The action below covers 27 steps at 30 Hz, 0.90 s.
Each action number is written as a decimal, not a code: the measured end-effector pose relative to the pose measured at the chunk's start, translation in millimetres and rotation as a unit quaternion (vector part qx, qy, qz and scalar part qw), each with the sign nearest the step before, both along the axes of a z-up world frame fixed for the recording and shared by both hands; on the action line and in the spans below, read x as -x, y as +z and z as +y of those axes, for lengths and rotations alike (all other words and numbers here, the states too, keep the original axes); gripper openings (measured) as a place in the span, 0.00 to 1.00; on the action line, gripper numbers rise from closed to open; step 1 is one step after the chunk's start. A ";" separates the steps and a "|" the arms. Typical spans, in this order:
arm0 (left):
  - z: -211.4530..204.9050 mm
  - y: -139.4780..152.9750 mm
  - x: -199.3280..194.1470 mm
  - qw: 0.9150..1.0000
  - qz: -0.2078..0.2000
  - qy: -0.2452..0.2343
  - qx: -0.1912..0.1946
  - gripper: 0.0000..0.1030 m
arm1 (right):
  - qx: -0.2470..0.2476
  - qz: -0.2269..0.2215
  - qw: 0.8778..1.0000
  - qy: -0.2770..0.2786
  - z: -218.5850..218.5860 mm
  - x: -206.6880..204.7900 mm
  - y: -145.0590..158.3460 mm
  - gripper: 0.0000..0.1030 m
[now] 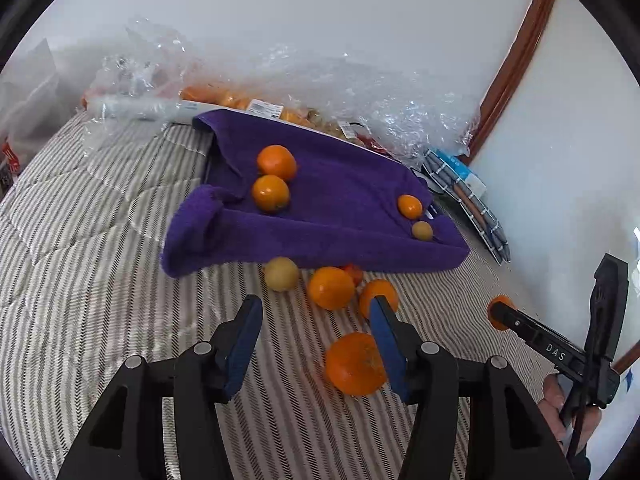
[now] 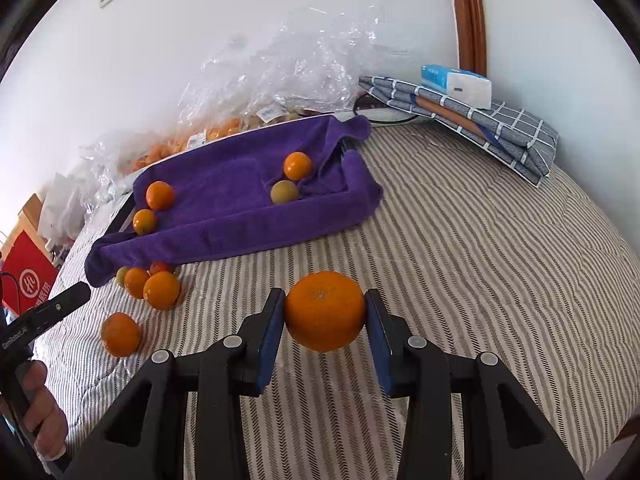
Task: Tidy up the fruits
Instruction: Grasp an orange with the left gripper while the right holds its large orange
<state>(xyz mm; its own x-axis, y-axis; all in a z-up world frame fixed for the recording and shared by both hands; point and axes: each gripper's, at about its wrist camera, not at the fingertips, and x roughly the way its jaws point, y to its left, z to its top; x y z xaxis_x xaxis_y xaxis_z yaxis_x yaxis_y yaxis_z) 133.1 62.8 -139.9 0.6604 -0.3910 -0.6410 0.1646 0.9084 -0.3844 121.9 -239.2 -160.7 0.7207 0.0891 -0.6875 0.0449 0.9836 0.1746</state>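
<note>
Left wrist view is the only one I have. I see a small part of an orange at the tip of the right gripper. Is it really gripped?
Observer: Yes. The right gripper is shut on a whole orange, one pad on each side, lifted above the striped bedding.
Operator: What lies on the folded checked cloth at the wall? My view cuts it.
Observer: A blue and white tissue pack lies on top of the checked cloth.
Operator: How many fruits are on the purple towel, from your side?
Observer: Four on the purple towel: two oranges at its left end, and an orange with a yellowish fruit at its right end.
</note>
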 end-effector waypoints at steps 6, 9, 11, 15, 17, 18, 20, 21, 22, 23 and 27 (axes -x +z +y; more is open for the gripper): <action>-13.5 -6.7 -4.2 1.000 0.019 -0.014 -0.016 0.52 | -0.005 0.008 1.000 -0.018 -11.5 1.7 -7.6 0.39; -19.1 -10.8 -6.6 0.999 0.030 -0.024 -0.024 0.52 | -0.011 0.015 1.000 -0.026 -15.2 1.1 -12.8 0.39; -24.0 -12.5 -6.1 0.998 0.030 -0.028 -0.039 0.52 | -0.015 0.017 0.999 -0.028 -16.6 0.2 -15.7 0.39; -32.8 -12.3 -5.0 0.998 0.018 -0.034 -0.059 0.52 | -0.014 0.017 0.999 -0.028 -15.9 -1.2 -18.2 0.39; -34.6 -12.5 -5.2 0.997 0.019 -0.040 -0.058 0.52 | -0.014 0.016 0.999 -0.027 -15.3 -1.6 -18.7 0.39; -35.1 -13.0 -5.5 0.997 0.020 -0.043 -0.055 0.52 | -0.016 0.015 0.999 -0.027 -15.5 -1.5 -18.7 0.39; -36.6 -14.2 -6.7 0.997 0.026 -0.050 -0.050 0.52 | -0.019 0.015 0.999 -0.026 -15.8 -1.4 -19.6 0.39; -37.3 -14.8 -7.1 0.997 0.029 -0.053 -0.047 0.52 | -0.020 0.016 0.999 -0.026 -15.8 -1.5 -19.8 0.39; -37.8 -15.2 -7.3 0.997 0.029 -0.055 -0.046 0.52 | -0.021 0.016 0.999 -0.026 -16.2 -1.5 -19.9 0.39; -38.1 -15.6 -7.5 0.997 0.029 -0.054 -0.046 0.52 | -0.020 0.015 0.999 -0.027 -16.9 -1.0 -19.8 0.39; -37.7 -14.0 -7.4 0.998 0.022 -0.055 -0.033 0.36 | -0.017 0.011 0.999 -0.029 -19.5 2.0 -17.9 0.39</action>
<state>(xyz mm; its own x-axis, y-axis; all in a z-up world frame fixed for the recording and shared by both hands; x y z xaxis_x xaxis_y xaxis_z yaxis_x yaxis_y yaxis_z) 140.5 25.1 -153.9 0.5865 -0.4145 -0.6958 0.2479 0.9098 -0.3329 119.8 -258.7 -178.6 0.7096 0.0704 -0.7011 0.1066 0.9728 0.2056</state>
